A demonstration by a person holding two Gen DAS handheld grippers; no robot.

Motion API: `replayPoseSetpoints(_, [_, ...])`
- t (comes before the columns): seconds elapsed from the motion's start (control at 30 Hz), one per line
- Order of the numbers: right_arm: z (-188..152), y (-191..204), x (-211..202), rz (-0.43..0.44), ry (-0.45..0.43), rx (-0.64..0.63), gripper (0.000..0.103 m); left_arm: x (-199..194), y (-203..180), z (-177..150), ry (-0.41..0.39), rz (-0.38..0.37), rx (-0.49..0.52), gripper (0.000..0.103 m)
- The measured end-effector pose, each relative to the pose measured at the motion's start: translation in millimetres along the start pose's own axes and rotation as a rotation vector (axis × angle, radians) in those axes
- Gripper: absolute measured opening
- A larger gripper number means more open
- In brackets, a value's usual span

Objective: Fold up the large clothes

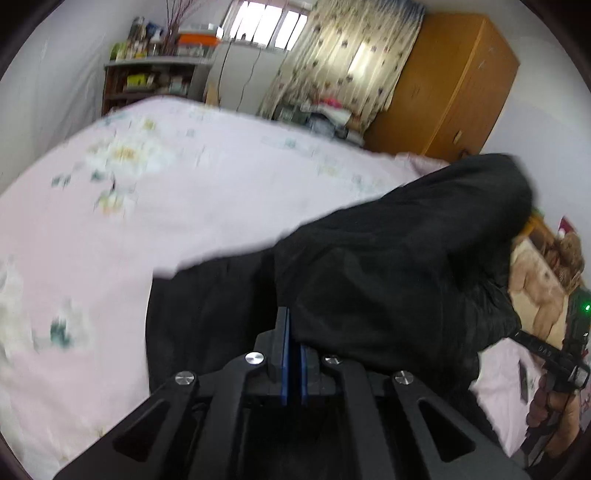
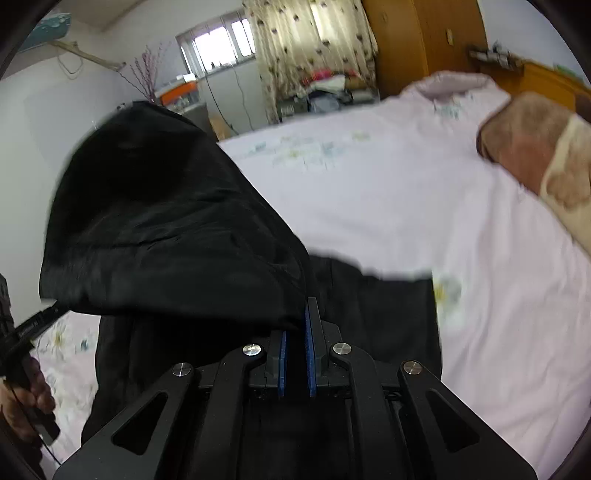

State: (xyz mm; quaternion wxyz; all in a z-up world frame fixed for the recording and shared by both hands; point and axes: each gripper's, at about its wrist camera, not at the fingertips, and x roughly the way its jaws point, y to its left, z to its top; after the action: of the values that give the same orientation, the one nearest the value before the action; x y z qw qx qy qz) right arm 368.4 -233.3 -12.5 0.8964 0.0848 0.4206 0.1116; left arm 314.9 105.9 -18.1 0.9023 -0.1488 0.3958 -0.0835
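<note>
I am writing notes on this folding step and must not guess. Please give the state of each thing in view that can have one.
Black garment: lifted, hanging between both grippers, lower part on the bed.
Left gripper: fingers shut on the black garment.
Right gripper: fingers shut on the black garment.
Bed cover: spread flat, pink.
Curtain: drawn, daylight behind it.
Wardrobe: doors closed.

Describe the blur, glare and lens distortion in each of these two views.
Left wrist view: the pink floral bedsheet is motion-smeared, the window is blown out white, and the fisheye bends the orange wooden wardrobe. Right wrist view: the black fabric garment has a smeared edge, and dark vignetting fills the corners.
</note>
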Motion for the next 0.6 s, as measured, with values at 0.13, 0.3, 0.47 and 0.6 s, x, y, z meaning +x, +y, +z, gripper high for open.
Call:
replayPoseSetpoints(0.13, [-31,-3,14,0.002,0.096,-0.015,0.009,7,8,-32,0.105,0.020,0.027,0.006])
replayPoseSetpoints(0.3, [-66,-8,8,0.025,0.154,-0.032,0.022,-11,17,-64,0.138,0.040,0.039,0.006])
replayPoseSetpoints(0.47, [-80,-21,-4,0.063,0.162,0.016,0.036,-25,26,-69,0.137,0.018,-0.033,0.006])
replayPoseSetpoints(0.6, [-68,-21,-6,0.164,0.157,0.094,0.037,-30,-1,-47,0.087,-0.040,0.005,0.006])
